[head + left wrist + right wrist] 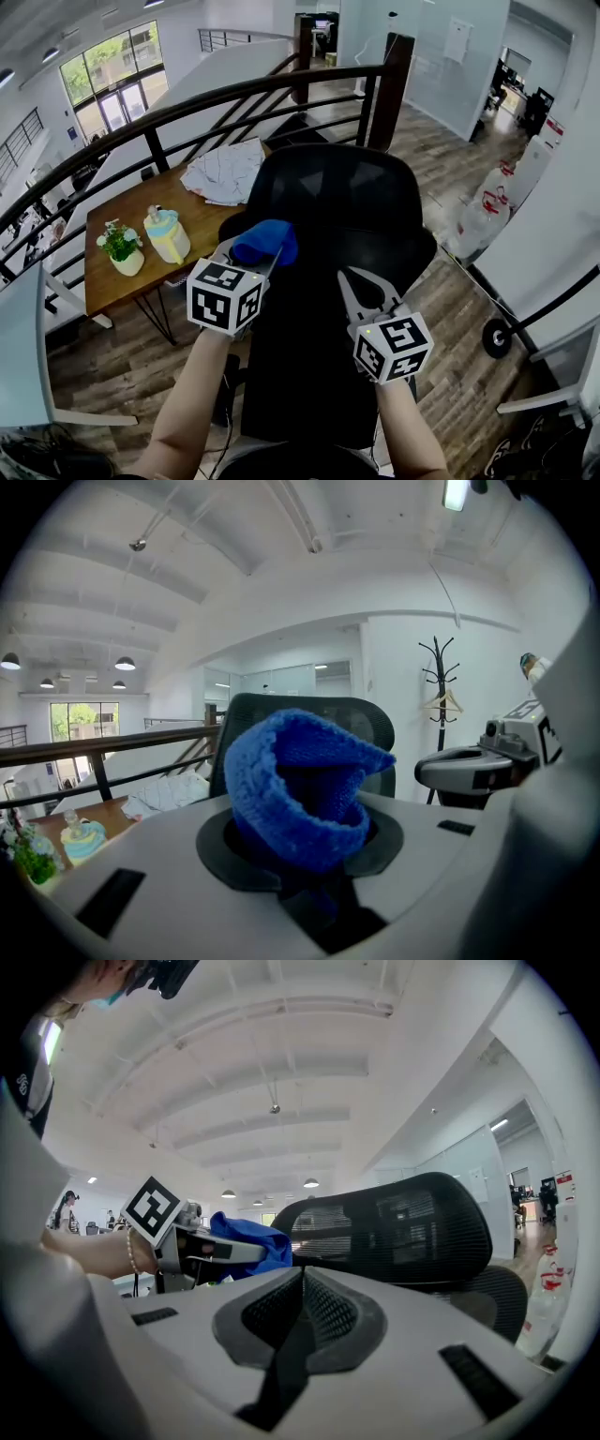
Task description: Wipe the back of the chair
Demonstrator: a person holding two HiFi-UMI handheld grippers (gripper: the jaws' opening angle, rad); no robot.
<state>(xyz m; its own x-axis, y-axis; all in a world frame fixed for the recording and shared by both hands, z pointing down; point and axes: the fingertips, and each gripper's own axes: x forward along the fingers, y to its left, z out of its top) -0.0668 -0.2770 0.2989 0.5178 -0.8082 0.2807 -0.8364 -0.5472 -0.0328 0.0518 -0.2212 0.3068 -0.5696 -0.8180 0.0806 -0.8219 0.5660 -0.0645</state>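
Note:
A black mesh office chair (347, 202) stands below me, its back (403, 1222) curving up in the right gripper view. My left gripper (255, 251) is shut on a bunched blue cloth (265, 241) at the upper left edge of the chair back. In the left gripper view the cloth (300, 789) fills the jaws and hides the tips, with the chair back (361, 714) behind it. My right gripper (352, 281) hovers over the chair back's right half, shut with nothing in it. Whether the cloth touches the mesh, I cannot tell.
A wooden table (117, 281) at the left carries a small plant (120, 246), a yellow and blue container (167, 234) and white crumpled fabric (225, 173). A dark railing (187, 108) runs behind it. Water bottles (487, 206) stand at the right, and a coat stand (441, 696) is further off.

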